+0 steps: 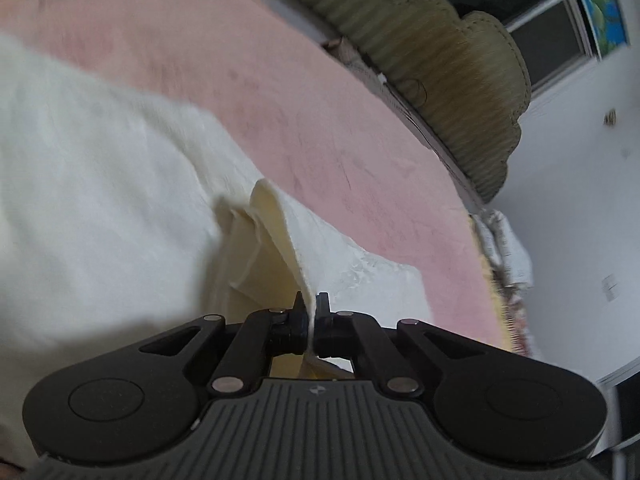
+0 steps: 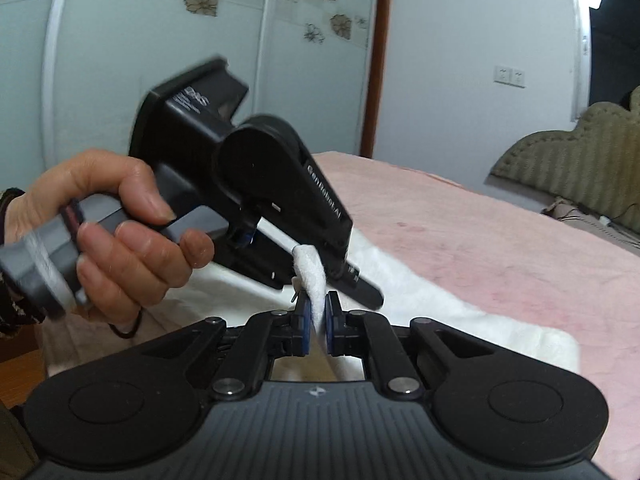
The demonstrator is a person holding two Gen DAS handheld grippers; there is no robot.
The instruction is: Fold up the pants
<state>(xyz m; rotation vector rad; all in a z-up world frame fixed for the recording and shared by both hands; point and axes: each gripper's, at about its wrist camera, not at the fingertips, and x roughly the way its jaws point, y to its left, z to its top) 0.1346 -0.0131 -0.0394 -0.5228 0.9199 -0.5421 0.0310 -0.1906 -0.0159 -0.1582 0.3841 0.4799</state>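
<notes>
— While the white pants (image 1: pixel 100 184) lie spread on the pink bed cover (image 1: pixel 320 112), where is the left gripper (image 1: pixel 312 312) holding them?

— At one edge of the cloth. Its two black fingers (image 1: pixel 298 316) are pressed together, and a thin fold of white fabric stands between them. Behind the fold I can see a cream-coloured inner layer of the pants.

— And the right gripper (image 2: pixel 317 320)?

— It is also closed. Its blue pads (image 2: pixel 306 328) pinch a narrow white strip of the pants, which rises a little above the fingertips. The rest of the garment lies flat on the bed cover, behind and to the right of this gripper.

— Can you see the person?

— Only a hand (image 2: pixel 120 224) with part of a dark patterned sleeve. In the right wrist view, this hand holds the handle of the left gripper, which is tilted downward. Its tip is just beside the right gripper, so both hold the cloth very near each other.

— What else is there?

— An olive-green padded headboard (image 1: pixel 440 80) at the far end of the bed, a white wall, and wardrobe doors (image 2: pixel 180 20) with flower drawings.
</notes>
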